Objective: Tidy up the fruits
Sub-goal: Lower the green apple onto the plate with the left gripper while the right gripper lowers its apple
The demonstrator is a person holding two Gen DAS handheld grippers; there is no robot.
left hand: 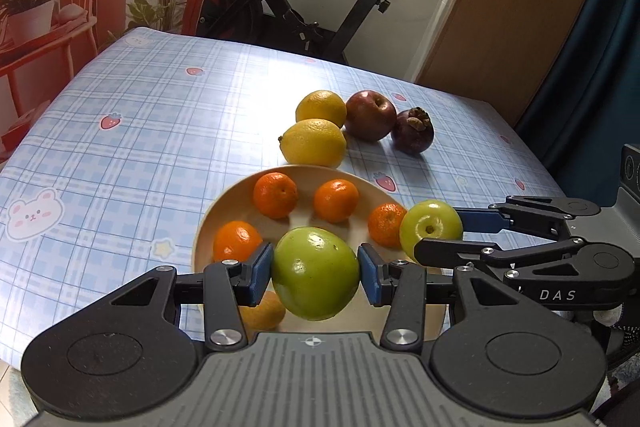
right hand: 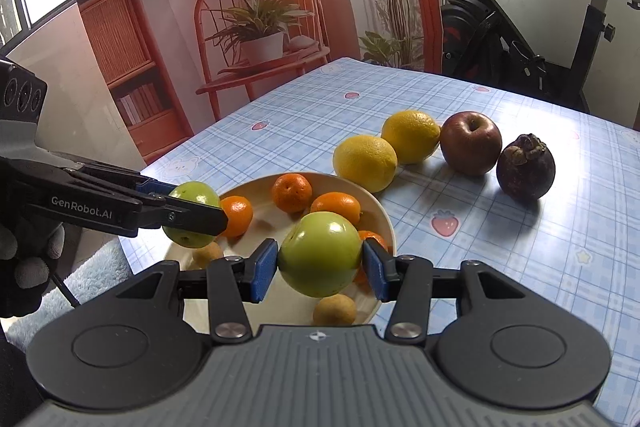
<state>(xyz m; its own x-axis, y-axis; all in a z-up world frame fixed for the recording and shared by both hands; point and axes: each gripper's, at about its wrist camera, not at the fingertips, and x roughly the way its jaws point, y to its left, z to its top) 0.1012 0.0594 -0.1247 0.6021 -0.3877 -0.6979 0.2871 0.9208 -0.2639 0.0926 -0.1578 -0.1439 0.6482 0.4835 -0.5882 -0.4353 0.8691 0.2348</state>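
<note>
On the checked table (left hand: 120, 155), your left gripper (left hand: 316, 269) and right gripper (right hand: 320, 263) each pinch a green fruit (left hand: 316, 273) over the bowl (left hand: 208, 223); lemons (left hand: 314, 143), apple (left hand: 370, 115) and mangosteen (left hand: 412, 131) lie outside.

Glossy green apple (left hand: 316, 273), matt plate (left hand: 208, 227)

My left view: the green fruit (left hand: 316, 273) in the left tongs (left hand: 316, 273) blocks the bowl (left hand: 224, 203) centre, and a small tan fruit (left hand: 264, 311) shows only partly behind a finger. The right tongs (left hand: 436, 237) cover the lower side of the second green fruit (left hand: 430, 227). On the right view one mandarin (right hand: 372, 237) is mostly hidden behind the held fruit. Worktop (right hand: 520, 247) near edge is cut off by the tool body in both views.
</note>
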